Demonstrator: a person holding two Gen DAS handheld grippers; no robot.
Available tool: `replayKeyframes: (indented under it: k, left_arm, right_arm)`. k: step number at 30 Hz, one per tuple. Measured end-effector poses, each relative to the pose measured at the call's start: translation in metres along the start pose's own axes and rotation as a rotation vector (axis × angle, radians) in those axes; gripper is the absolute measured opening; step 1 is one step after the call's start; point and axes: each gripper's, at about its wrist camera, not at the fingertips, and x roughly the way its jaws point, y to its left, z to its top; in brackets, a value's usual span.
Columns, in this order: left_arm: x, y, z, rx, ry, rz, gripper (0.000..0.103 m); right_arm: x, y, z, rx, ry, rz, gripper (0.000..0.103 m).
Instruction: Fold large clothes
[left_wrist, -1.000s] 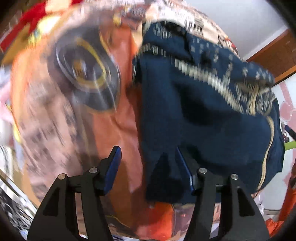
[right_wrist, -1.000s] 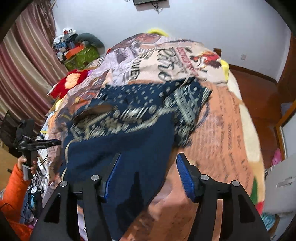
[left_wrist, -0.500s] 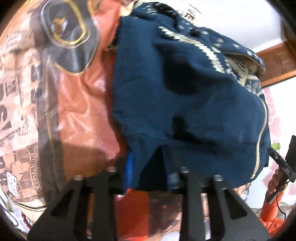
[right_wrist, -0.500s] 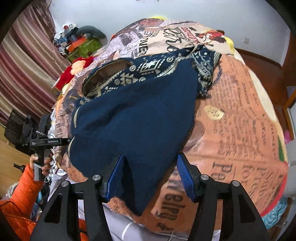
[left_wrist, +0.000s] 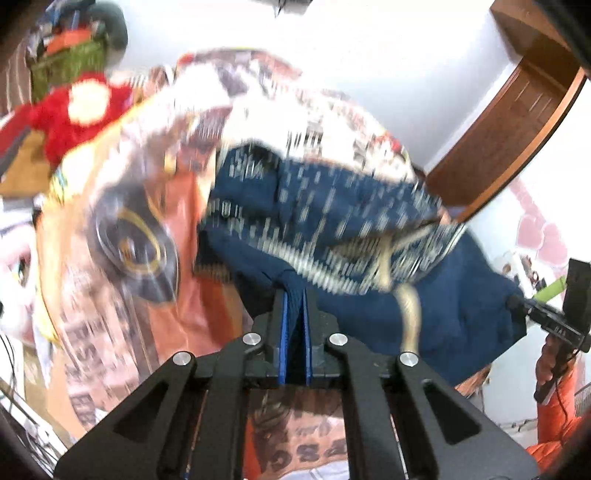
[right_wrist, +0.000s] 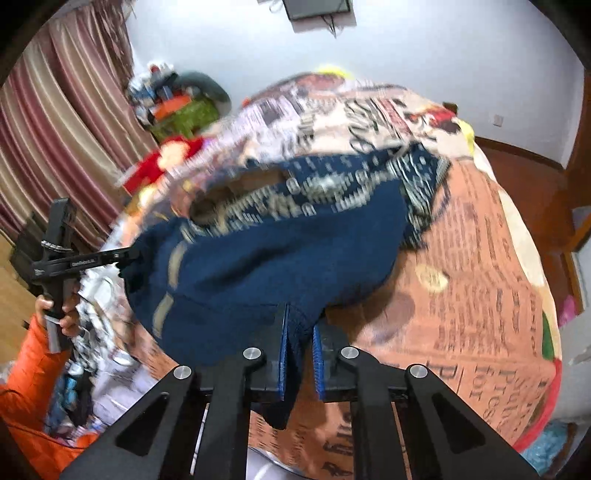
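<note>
A large navy garment (left_wrist: 369, 236) with a pale patterned yoke lies on a bed with an orange and cream printed cover (left_wrist: 122, 325). My left gripper (left_wrist: 294, 295) is shut on a fold of the navy hem, which fills the gap between the blue pads. In the right wrist view the same garment (right_wrist: 277, 258) is lifted at its near edge. My right gripper (right_wrist: 301, 321) is shut on another part of the hem, cloth hanging down between the fingers. The left gripper also shows there (right_wrist: 122, 256), at the garment's left corner.
The bed cover (right_wrist: 480, 295) spreads right and forward. A red plush toy (right_wrist: 162, 162) and a pile of clutter (right_wrist: 177, 99) sit by the striped curtain (right_wrist: 55, 122). A wooden door (left_wrist: 517, 110) stands at the right. An orange sleeve (right_wrist: 33, 369) shows at lower left.
Both grippers have closed on the garment's near hem; a second ago both were open around it. The hem is now raised off the bed, and both views are blurred by motion.
</note>
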Motion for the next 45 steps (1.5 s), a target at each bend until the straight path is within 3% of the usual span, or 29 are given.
replayKeyframes:
  k: [8,15,19,22,24,31,33,37,40,42,44,45]
  left_arm:
    - [-0.032,-0.017,0.067,0.003,-0.141,0.01,0.004]
    - [-0.008,-0.007,0.139,-0.068,-0.175,0.011,0.004]
    - [0.029,0.007,0.179,-0.107,-0.16,0.055,0.004]
    - [0.077,0.024,0.198,-0.125,-0.101,0.113,0.004]
    - [0.124,0.039,0.206,-0.141,-0.036,0.171,0.004]
    - [0.246,0.07,0.202,-0.089,0.143,0.314,0.004]
    - [0.259,0.068,0.2,-0.041,0.162,0.346,0.004]
    - [0.261,0.059,0.201,0.088,0.149,0.397,0.008]
    - [0.245,0.054,0.206,0.121,0.15,0.393,0.025]
    - [0.228,0.05,0.211,0.122,0.127,0.384,0.039]
    - [0.208,0.048,0.212,0.115,0.089,0.378,0.051]
    - [0.2,0.046,0.212,0.112,0.074,0.377,0.054]
  right_arm:
    - [-0.036,-0.004,0.055,-0.012,-0.14,0.036,0.008]
    - [-0.032,-0.021,0.118,-0.009,-0.213,0.021,0.008]
    - [-0.008,-0.039,0.162,0.031,-0.218,0.025,0.008]
    - [0.026,-0.059,0.191,0.071,-0.186,-0.006,0.008]
    - [0.065,-0.077,0.208,0.112,-0.118,-0.026,0.008]
    - [0.174,-0.146,0.222,0.283,0.093,-0.056,0.008]
    - [0.194,-0.156,0.221,0.276,0.157,-0.069,0.009]
    - [0.196,-0.161,0.222,0.226,0.181,-0.042,0.01]
    - [0.186,-0.158,0.225,0.196,0.193,-0.026,0.011]
    - [0.174,-0.152,0.228,0.157,0.178,-0.063,0.019]
    - [0.153,-0.143,0.23,0.091,0.119,-0.143,0.044]
    - [0.144,-0.14,0.231,0.07,0.086,-0.155,0.065]
